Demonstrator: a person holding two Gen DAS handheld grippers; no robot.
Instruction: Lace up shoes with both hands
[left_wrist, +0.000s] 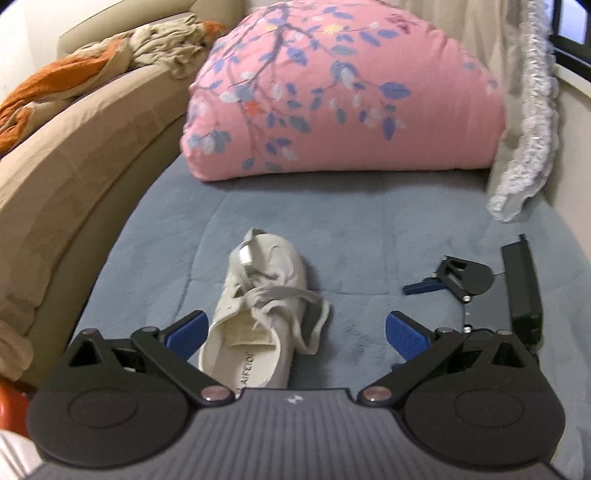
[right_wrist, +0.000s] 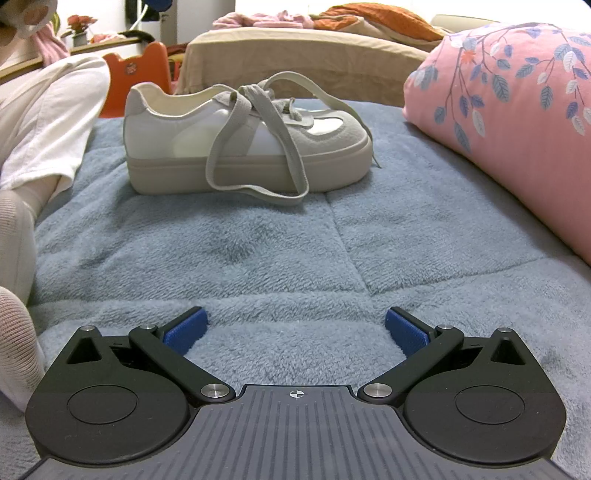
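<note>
both grippers spread, laces loose

blue blanket (right_wrist: 295, 251) carries the shoe (right_wrist: 243, 140) mid-bed, lace (right_wrist: 258, 192) draped down its side. left gripper (left_wrist: 295, 332) gapes behind the heel, empty; right gripper (right_wrist: 295, 330) rests apart, empty, likely staging.

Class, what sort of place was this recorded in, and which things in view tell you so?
Probably a bedroom at home: the shoe stands on a blue fleece blanket beside a folded pink floral quilt, with a beige padded surround alongside.
</note>
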